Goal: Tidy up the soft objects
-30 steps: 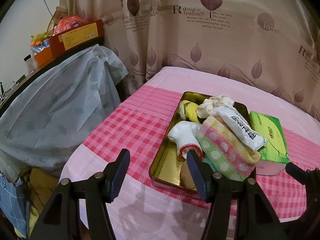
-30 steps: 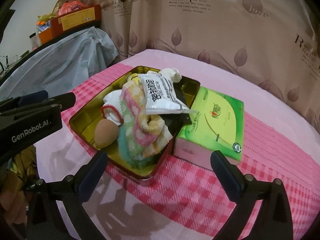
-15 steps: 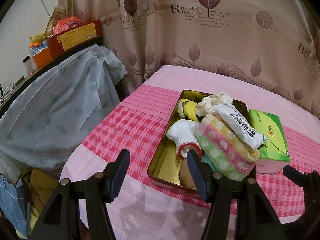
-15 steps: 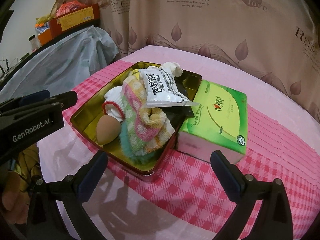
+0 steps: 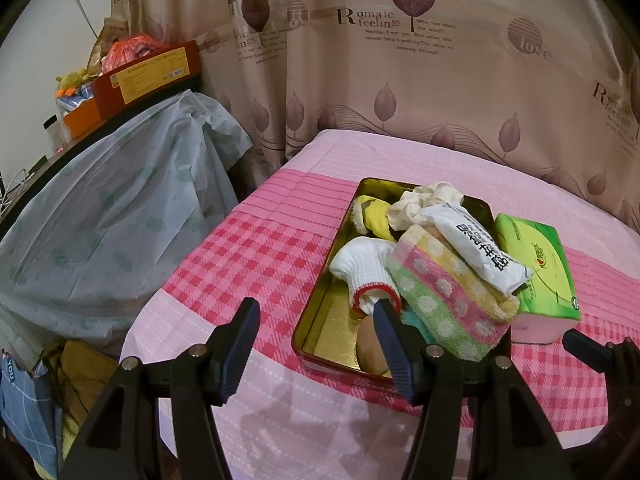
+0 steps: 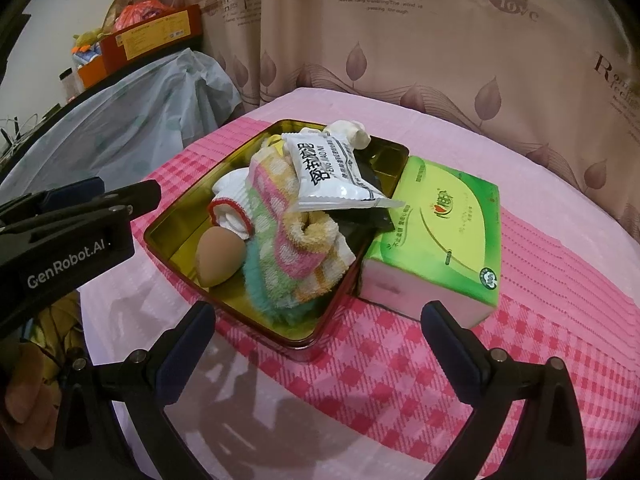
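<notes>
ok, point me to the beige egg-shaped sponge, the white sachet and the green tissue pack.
beige sponge (image 6: 219, 256), right wrist view, middle of its rounded body.
white sachet (image 6: 328, 172), right wrist view, printed face.
green tissue pack (image 6: 448, 220), right wrist view, top face.

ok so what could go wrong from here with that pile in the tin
1. The white packet lies loose on top of the striped towel; pulling the towel could tip it out of the tin.
2. The egg-shaped sponge rests against the towel and may roll.
3. The tissue pack touches the tin's side, so a sideways tug could shove it.
Both the left gripper and the right gripper are open.
</notes>
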